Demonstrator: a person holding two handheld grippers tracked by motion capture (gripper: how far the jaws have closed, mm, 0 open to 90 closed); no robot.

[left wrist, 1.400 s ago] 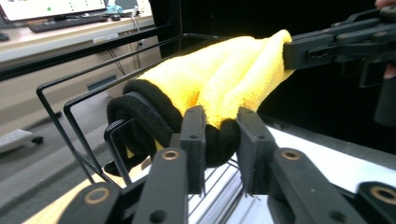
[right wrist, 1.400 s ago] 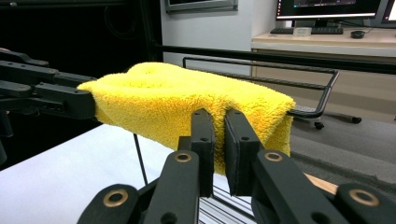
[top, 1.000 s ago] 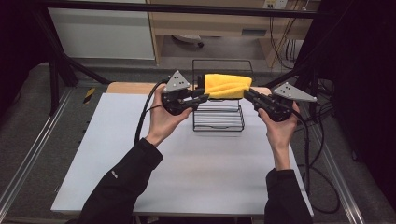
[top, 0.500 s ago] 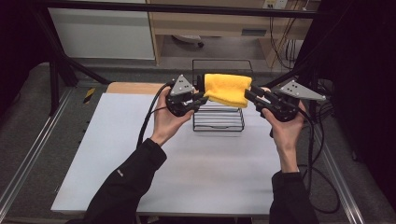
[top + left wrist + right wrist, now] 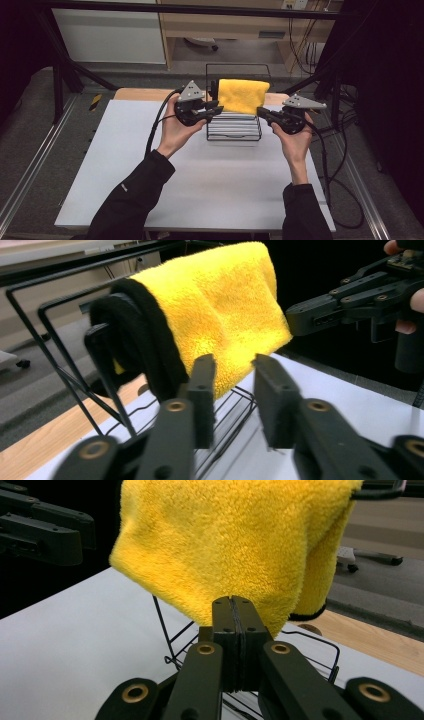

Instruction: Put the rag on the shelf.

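A yellow towel [image 5: 243, 95] hangs over the wire rack [image 5: 234, 131] at upper centre of the bench [image 5: 150, 200], its long axis left-right. The left tongs [image 5: 235, 400] stand released beside its lower left corner; the right tongs [image 5: 234, 630] are clenched at its lower edge, grip unclear.

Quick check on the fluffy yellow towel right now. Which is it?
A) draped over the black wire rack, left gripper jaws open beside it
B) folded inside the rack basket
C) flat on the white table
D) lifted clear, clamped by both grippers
A: the fluffy yellow towel hangs over the top bar of the black wire rack, and the left gripper shows its jaws apart with nothing between them.
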